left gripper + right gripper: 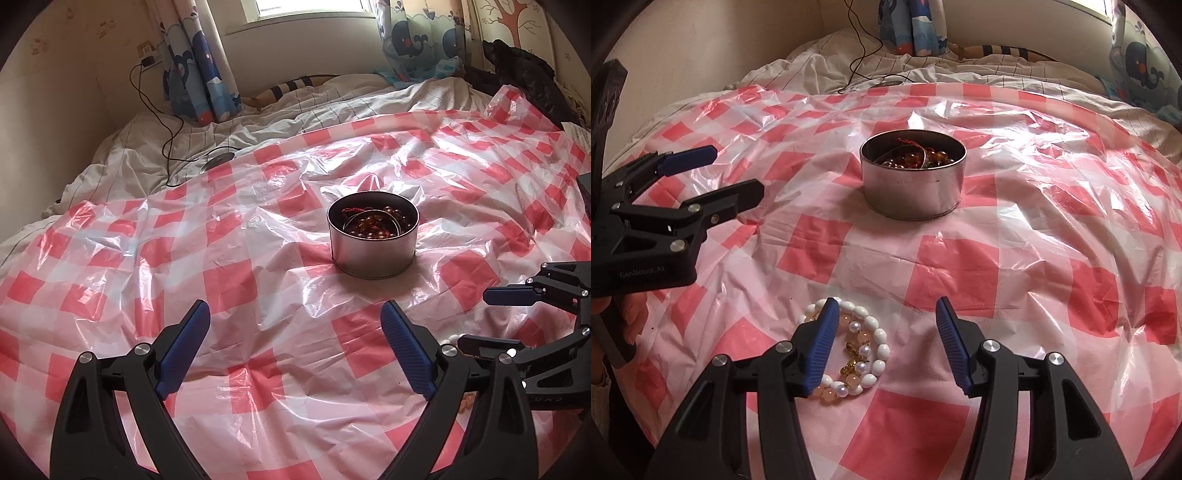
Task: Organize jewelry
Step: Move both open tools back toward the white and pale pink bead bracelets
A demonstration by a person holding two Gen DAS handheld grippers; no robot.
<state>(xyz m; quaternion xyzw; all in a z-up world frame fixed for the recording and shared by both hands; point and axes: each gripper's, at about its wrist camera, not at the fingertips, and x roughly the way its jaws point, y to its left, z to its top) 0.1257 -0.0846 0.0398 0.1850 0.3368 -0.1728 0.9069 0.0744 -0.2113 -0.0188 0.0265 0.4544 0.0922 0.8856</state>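
A round metal tin (373, 254) (912, 192) stands on the red-and-white checked plastic sheet (229, 273) (1034, 258), with amber and dark beaded jewelry (916, 158) inside. A white bead bracelet (877, 336) and a pink and pearl bracelet (862, 345) lie coiled together on the sheet, nearer than the tin. My right gripper (886, 301) (476, 319) hovers over them, open; its left finger covers part of the coil and the pads touch nothing. My left gripper (295, 304) (735, 170) is open and empty, left of the bracelets and short of the tin.
The sheet covers a bed with a rumpled white duvet (147, 147). A black cable (166, 122) runs from a wall plug onto the bed. Whale-print curtains (199, 74) hang at the back, and dark clothing (524, 74) lies far right. A hand (631, 321) holds the left gripper.
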